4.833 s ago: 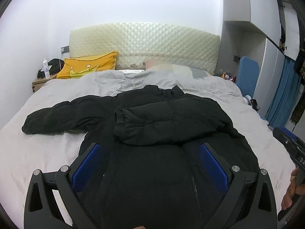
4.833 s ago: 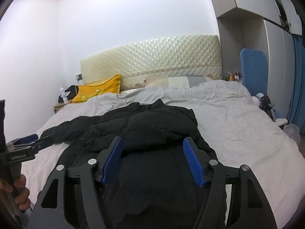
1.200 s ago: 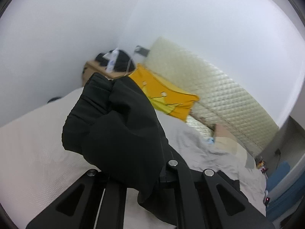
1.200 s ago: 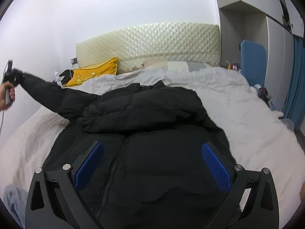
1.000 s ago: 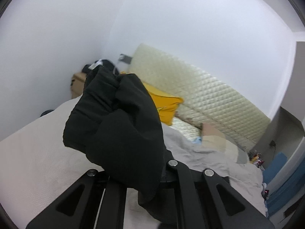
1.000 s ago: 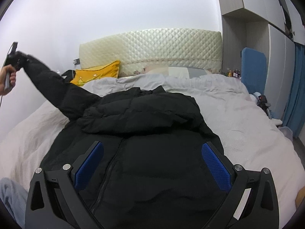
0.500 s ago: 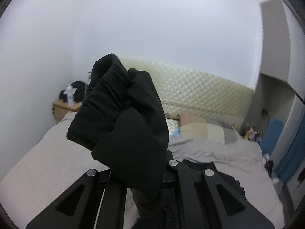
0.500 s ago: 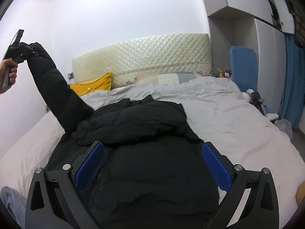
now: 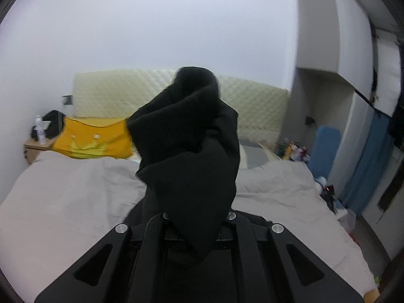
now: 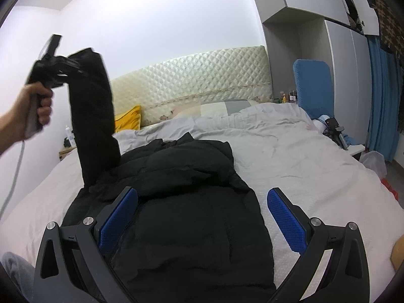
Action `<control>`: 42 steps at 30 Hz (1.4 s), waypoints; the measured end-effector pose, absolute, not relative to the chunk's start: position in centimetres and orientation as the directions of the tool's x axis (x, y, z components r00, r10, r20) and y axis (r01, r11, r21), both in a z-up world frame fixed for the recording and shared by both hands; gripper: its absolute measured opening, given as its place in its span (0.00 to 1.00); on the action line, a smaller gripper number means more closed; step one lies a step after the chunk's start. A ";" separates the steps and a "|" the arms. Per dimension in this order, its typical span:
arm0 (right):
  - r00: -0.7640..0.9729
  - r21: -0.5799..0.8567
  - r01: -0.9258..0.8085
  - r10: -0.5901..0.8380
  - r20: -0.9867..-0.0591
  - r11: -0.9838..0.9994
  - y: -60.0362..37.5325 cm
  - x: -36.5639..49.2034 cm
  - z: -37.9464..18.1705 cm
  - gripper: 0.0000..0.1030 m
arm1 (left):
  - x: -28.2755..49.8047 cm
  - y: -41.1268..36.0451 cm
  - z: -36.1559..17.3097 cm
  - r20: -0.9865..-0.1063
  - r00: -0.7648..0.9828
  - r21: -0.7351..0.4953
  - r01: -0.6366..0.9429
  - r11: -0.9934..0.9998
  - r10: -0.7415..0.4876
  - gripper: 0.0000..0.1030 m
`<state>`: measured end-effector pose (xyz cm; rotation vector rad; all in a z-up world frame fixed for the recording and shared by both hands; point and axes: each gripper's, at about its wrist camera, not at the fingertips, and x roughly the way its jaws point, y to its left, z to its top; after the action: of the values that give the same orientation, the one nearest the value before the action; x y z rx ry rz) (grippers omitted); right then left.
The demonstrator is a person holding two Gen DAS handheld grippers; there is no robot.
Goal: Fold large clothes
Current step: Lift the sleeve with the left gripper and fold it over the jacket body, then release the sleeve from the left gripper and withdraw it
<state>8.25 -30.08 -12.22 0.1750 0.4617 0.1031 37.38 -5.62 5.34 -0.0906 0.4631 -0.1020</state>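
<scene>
Both wrist views toward shared headboard (image 9: 121, 93), right's lower.

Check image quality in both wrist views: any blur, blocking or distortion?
Left wrist view: the gripped black sleeve blocks the centre and the whole frame looks soft. Right wrist view: the raised left gripper is motion-blurred, the jacket is sharper, and fisheye bends the wardrobe edges.

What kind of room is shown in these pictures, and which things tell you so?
Most likely a home bedroom. A large bed with grey bedding fills the room, a cream quilted headboard stands behind it, and a yellow pillow lies beside a small wooden nightstand.
</scene>
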 end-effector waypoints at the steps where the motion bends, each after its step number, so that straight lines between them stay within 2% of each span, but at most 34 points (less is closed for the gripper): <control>1: 0.891 0.192 -0.057 0.137 -0.433 0.980 -30.2 8.2 -12.2 1.00 | 37.8 -6.8 4.3 -0.447 0.886 -0.099 0.086 0.991 -0.122 0.07; 8: 0.891 0.205 -0.035 0.123 -0.437 0.978 -31.1 9.1 -12.5 1.00 | 40.5 -14.5 -3.5 -0.489 0.853 -0.059 0.177 0.982 -0.183 0.07; 17: 0.874 0.222 -0.012 0.118 -0.471 0.975 -30.9 10.5 -14.2 1.00 | 42.7 -19.7 -14.2 -0.550 0.801 -0.116 0.208 0.971 -0.237 0.08; 23: 0.857 0.262 0.004 0.132 -0.498 0.965 -31.8 12.1 -15.9 1.00 | 45.4 -23.0 -21.0 -0.650 0.728 -0.047 0.246 0.968 -0.217 0.10; 26: 0.846 0.270 0.014 0.132 -0.516 0.963 -32.0 12.8 -16.7 1.00 | 46.3 -23.4 -23.7 -0.684 0.701 -0.026 0.255 0.966 -0.204 0.17; 28: 0.841 0.270 0.016 0.133 -0.525 0.963 -32.0 13.2 -17.2 1.00 | 46.6 -24.0 -24.7 -0.688 0.702 0.022 0.273 0.962 -0.184 0.29; 32: 0.833 0.268 0.021 0.131 -0.537 0.963 -32.1 13.8 -17.8 1.00 | 46.3 -25.1 -25.0 -0.701 0.697 0.110 0.316 0.942 -0.152 0.43; 36: 0.839 0.272 0.033 0.121 -0.530 0.962 -32.2 13.7 -17.7 1.00 | 45.5 -24.8 -23.3 -0.726 0.664 0.085 0.344 0.935 -0.178 0.56; 39: 0.847 0.270 0.039 0.111 -0.520 0.962 -32.3 13.4 -17.4 1.00 | 44.7 -24.0 -22.3 -0.740 0.643 0.042 0.340 0.939 -0.200 0.79; 42: 0.852 0.264 0.044 0.102 -0.513 0.963 -32.4 13.2 -17.0 1.00 | 42.8 -22.6 -20.3 -0.716 0.664 0.022 0.328 0.944 -0.214 0.82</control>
<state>13.19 -32.41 -16.99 0.2729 0.5510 0.0310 42.85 -22.59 -20.28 0.1536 0.7877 -0.3076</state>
